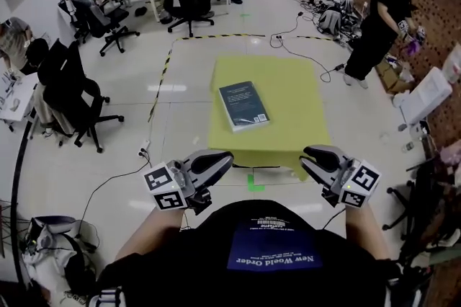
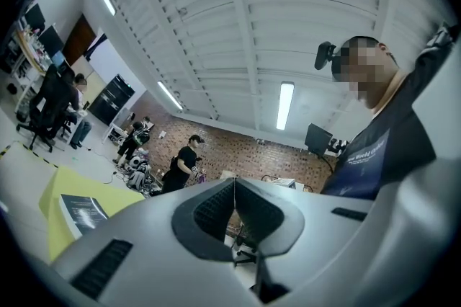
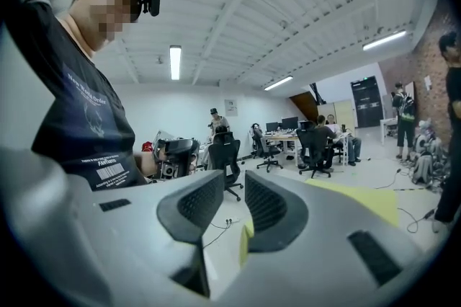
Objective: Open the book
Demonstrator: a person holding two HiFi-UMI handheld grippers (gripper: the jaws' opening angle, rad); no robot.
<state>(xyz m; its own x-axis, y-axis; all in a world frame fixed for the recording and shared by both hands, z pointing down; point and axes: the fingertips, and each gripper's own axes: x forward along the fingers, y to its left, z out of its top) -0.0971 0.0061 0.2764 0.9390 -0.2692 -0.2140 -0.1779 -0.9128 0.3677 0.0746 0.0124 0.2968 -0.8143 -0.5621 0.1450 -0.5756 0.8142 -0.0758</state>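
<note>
Book point(image 1: 243, 105) closed on table point(image 1: 288, 82), clearest in head view; left gripper point(image 2: 235, 187) pressed together, right gripper point(image 3: 234, 183) spread, empty.

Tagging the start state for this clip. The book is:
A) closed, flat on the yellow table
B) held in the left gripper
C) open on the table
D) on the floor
A: the book lies closed and flat on the yellow table, with nothing touching it.

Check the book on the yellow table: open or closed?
Closed. The book lies flat on the yellow table, dark cover up, pages showing as one stack along its near edge.
</note>
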